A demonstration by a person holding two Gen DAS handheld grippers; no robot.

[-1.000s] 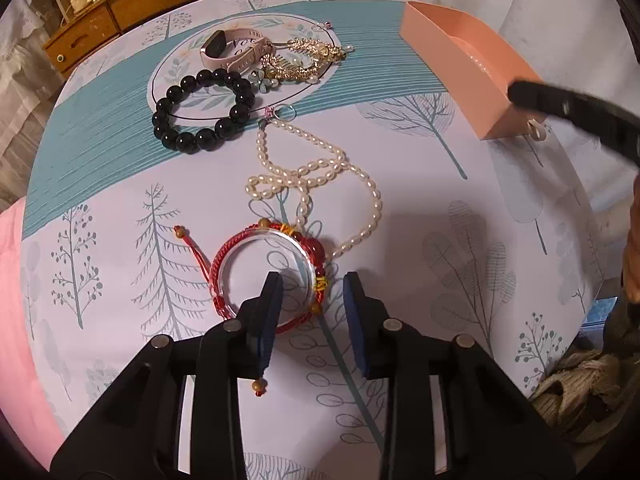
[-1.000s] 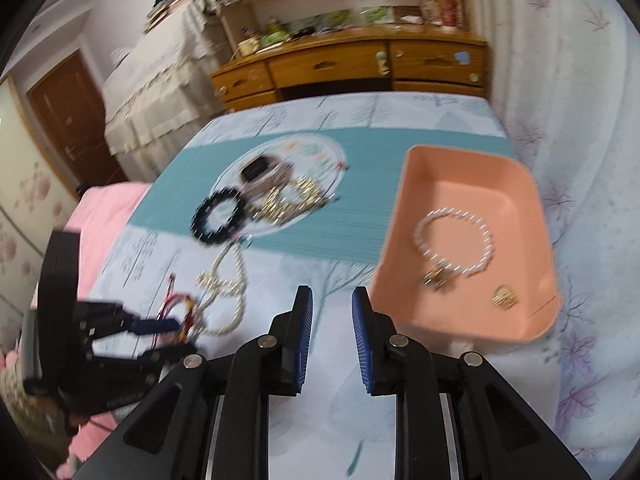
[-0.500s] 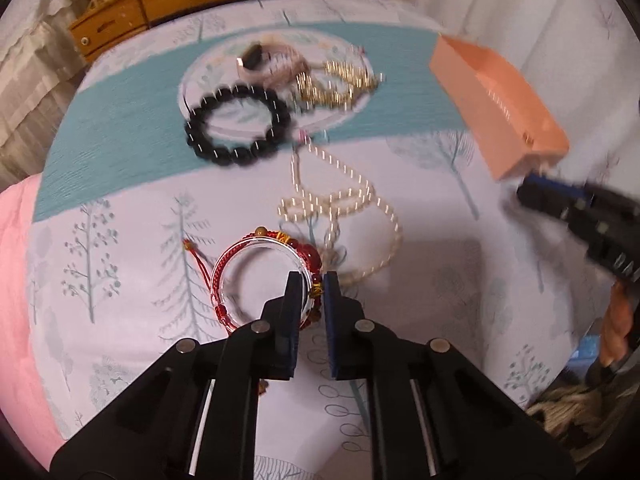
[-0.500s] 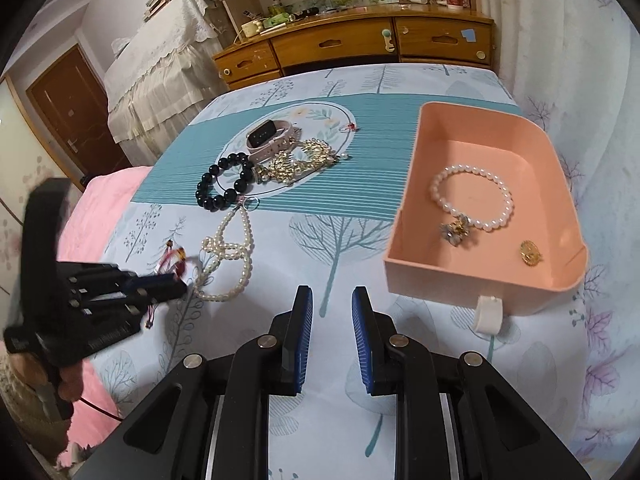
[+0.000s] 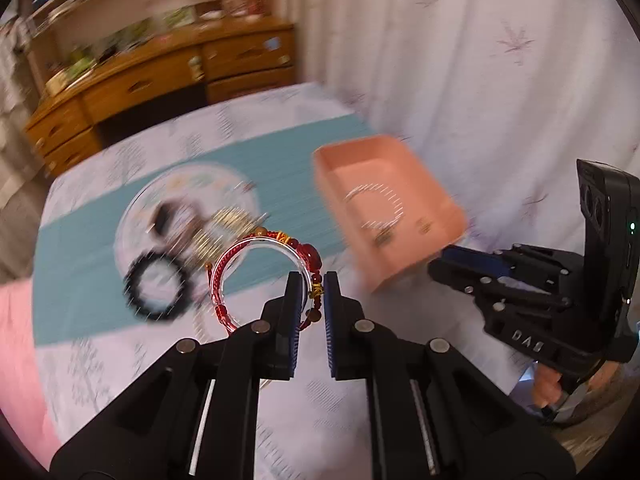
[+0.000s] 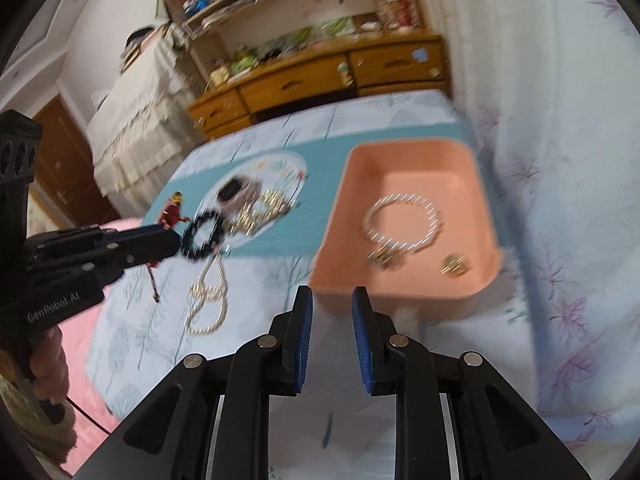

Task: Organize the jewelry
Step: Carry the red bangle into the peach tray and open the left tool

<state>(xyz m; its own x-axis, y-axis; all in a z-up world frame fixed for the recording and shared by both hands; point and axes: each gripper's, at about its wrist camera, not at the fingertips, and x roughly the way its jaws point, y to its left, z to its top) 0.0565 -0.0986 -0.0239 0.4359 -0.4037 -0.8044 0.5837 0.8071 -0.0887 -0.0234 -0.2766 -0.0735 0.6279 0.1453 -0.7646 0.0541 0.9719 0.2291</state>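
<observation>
Tree-print bedspread, red beaded bracelet

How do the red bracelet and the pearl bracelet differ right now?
The red bracelet hangs clamped in the left gripper, lifted off the bed; the pearl bracelet lies flat in the pink tray. The red bracelet is corded with beads; the pearl bracelet is white beads. Both are round loops.

It was a bedroom at home: a bed cover with trees lay under the fingers, wooden drawers and shelves stood beyond.
</observation>
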